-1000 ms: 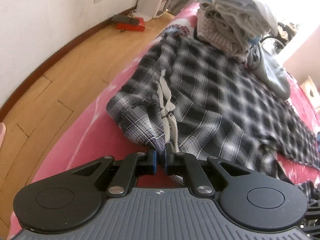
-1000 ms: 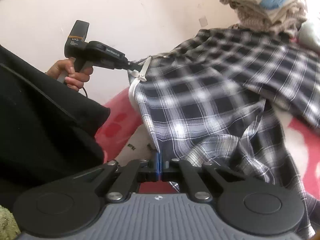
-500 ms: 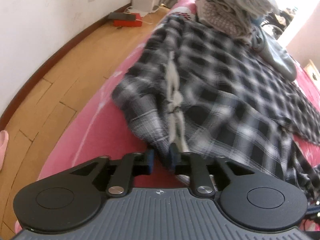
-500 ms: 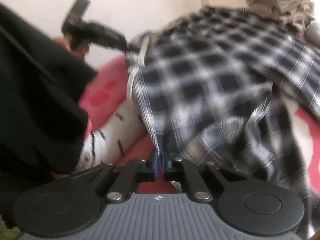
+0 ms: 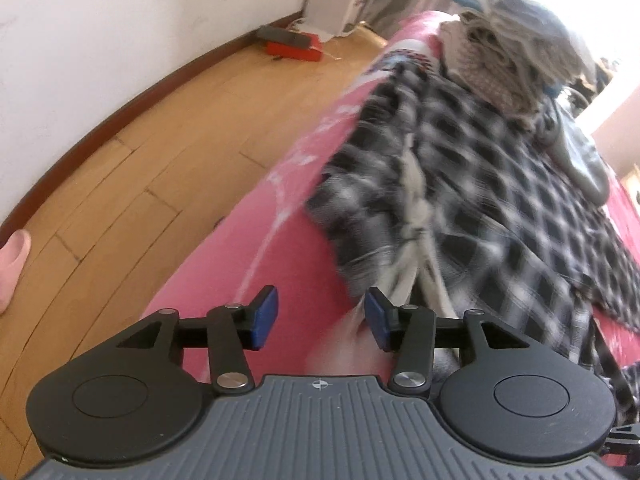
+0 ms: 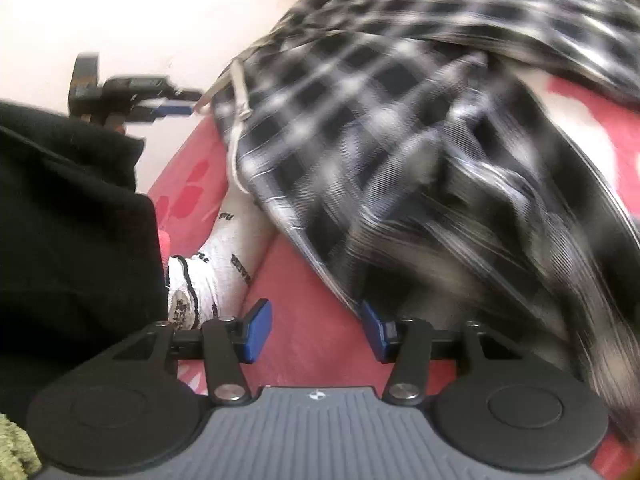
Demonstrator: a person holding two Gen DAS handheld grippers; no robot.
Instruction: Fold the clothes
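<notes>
Jaws: both pairs stand wide apart and grip nothing; the left gripper (image 5: 318, 318) and the right gripper (image 6: 316, 330) each show bare pink bed between their blue pads.
Garment: plaid trousers (image 5: 480, 184), black and white, lie spread on the pink bed (image 5: 256, 264), waistband toward the bed's near edge, legs running off toward the far end.
Drawstring: a white drawstring (image 5: 416, 216) trails from the waistband toward the left gripper's right-hand pad, which sits just beside the cloth; contact cannot be told through the blur.
Right side: the right gripper's right-hand pad sits at the dark hem of the trousers, nothing between the pads.
Neighbours: a stack of folded clothes (image 5: 516, 52) sits at the far end of the bed, near the trouser legs; a grey bag (image 5: 576, 152) lies by the bed's right edge.
Step in hand: by the look of it, letting the waistband settle on the bed before the next grasp.
Doing it well: lift both grippers clear of the cloth first, so no pad drags the waistband askew.
Next grasp: likely the two waistband corners, taken level, with the drawstring tucked inside the fold.
Risk: a loose drawstring may snag a pad; a wide sweep could topple the folded stack.
</notes>
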